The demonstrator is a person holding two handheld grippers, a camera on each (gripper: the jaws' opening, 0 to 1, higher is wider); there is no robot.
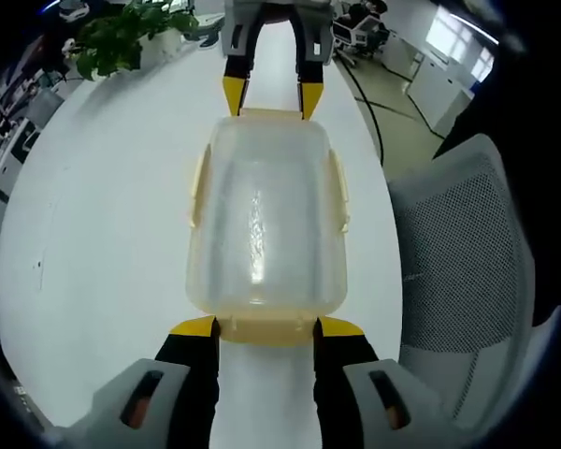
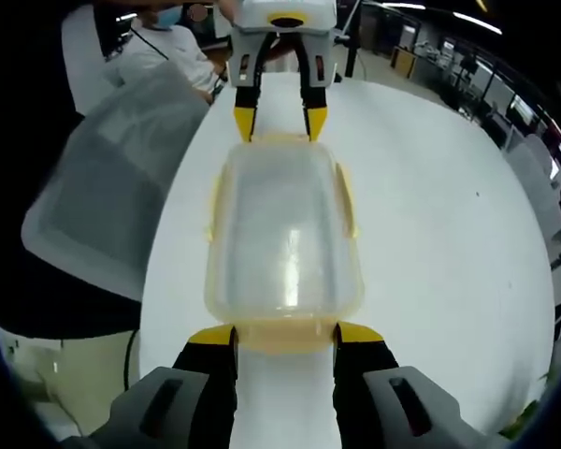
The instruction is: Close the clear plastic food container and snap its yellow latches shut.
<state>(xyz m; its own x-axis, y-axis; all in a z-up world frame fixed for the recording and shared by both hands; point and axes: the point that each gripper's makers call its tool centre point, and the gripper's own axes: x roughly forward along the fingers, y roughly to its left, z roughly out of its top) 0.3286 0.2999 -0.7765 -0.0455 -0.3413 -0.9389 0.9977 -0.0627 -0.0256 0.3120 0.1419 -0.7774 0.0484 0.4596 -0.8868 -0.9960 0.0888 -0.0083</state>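
The clear plastic container (image 1: 265, 220) (image 2: 282, 234) lies on the white table with its lid on. Its yellow side latches (image 1: 338, 187) (image 2: 348, 201) flare outward. My left gripper (image 1: 266, 329) is open at the near end, its yellow tips on either side of the end latch (image 1: 266, 333). At the far end my right gripper (image 1: 271, 94) faces it, open, tips beside the other end latch (image 1: 266, 114). The right gripper view mirrors this: the right gripper (image 2: 286, 335) flanks the near latch (image 2: 285, 339) and the left gripper (image 2: 280, 123) stands at the far latch (image 2: 279, 138).
The white table (image 1: 103, 234) (image 2: 449, 234) stretches wide on one side of the container. A grey mesh office chair (image 1: 467, 243) (image 2: 112, 178) stands tight against the other side. A potted plant (image 1: 122, 37) sits at the table's far end. A person (image 2: 37, 309) stands by the chair.
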